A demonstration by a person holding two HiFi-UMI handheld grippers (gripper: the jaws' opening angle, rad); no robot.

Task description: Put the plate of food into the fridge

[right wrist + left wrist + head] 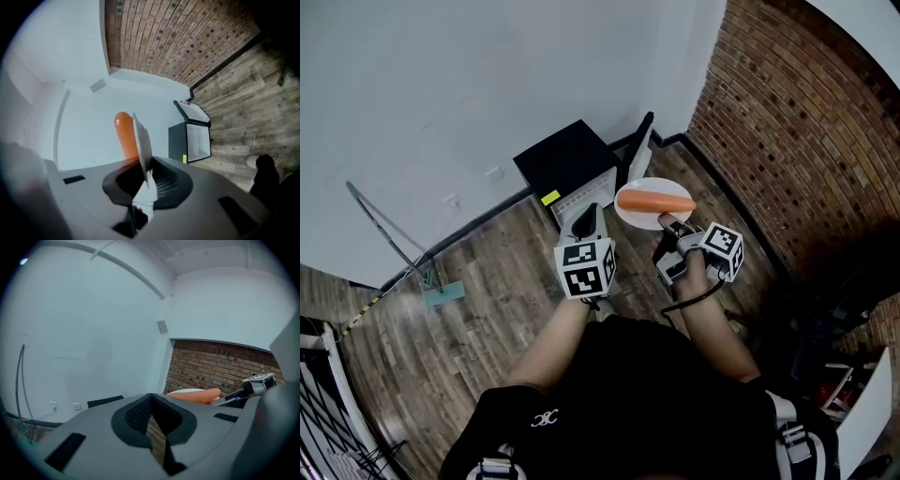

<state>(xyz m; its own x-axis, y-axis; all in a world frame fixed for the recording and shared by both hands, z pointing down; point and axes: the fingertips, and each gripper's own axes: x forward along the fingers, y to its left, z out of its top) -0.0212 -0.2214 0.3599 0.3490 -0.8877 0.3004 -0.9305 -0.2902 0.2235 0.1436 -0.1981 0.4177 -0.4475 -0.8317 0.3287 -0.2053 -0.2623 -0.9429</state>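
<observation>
A white plate (630, 216) carrying a long orange piece of food (656, 202) hangs level above the wooden floor. My right gripper (667, 223) is shut on the plate's near rim. In the right gripper view the plate (142, 140) stands edge-on between the jaws, with the food (125, 136) on its left face. A small black fridge (567, 159) stands against the white wall just beyond the plate, its door (637, 150) swung open and its pale inside showing. My left gripper (584, 223) hovers left of the plate, jaws together with nothing in them (152, 420).
A brick wall (797, 122) runs along the right, meeting the white wall in a corner behind the fridge (190, 136). A long-handled mop with a green head (442, 294) leans at the wall to the left. Wall sockets (494, 173) sit low, left of the fridge.
</observation>
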